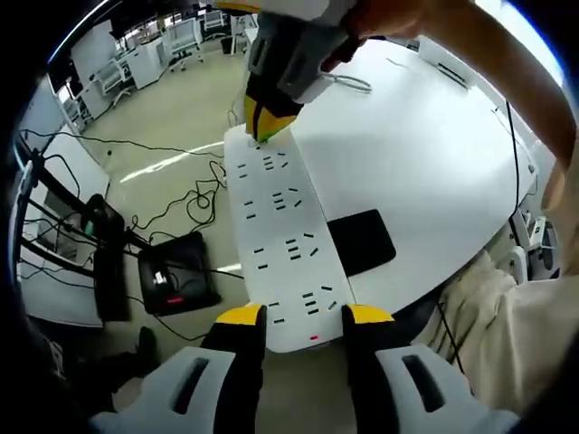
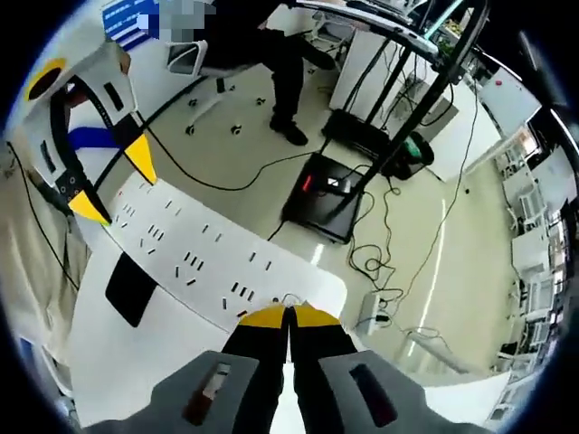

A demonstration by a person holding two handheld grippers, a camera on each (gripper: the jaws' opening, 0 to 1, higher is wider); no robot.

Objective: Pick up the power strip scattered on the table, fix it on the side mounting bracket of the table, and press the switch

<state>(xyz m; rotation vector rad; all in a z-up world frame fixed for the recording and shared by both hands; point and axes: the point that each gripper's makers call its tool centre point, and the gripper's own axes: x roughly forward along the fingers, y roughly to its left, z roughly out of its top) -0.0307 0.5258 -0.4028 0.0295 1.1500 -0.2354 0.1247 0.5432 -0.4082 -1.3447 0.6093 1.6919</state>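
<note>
- One white power strip (image 1: 283, 249) is seen; it is held in the air over the edge of the white table (image 1: 425, 172), with the floor under its other long side.
- In the left gripper view the near end of the strip, the one with a small red mark, is placed between the two yellow tips of the left gripper (image 1: 303, 316); the jaws stand about as wide as the strip and seem to touch its two edges.
- The far end of the strip is met by the right gripper (image 1: 264, 127), which comes down from the top of that view.
- In the right gripper view the two jaws of the right gripper (image 2: 289, 315) are pressed nearly together, with the edge of the strip (image 2: 194, 258) at their tips; whether something is pinched cannot be told.
- Four groups of sockets are counted on the strip.
- One black flat pad (image 1: 362, 240) lies on the table, just beside the strip.
- One black box (image 2: 324, 194) with cables is seen on the floor.
</note>
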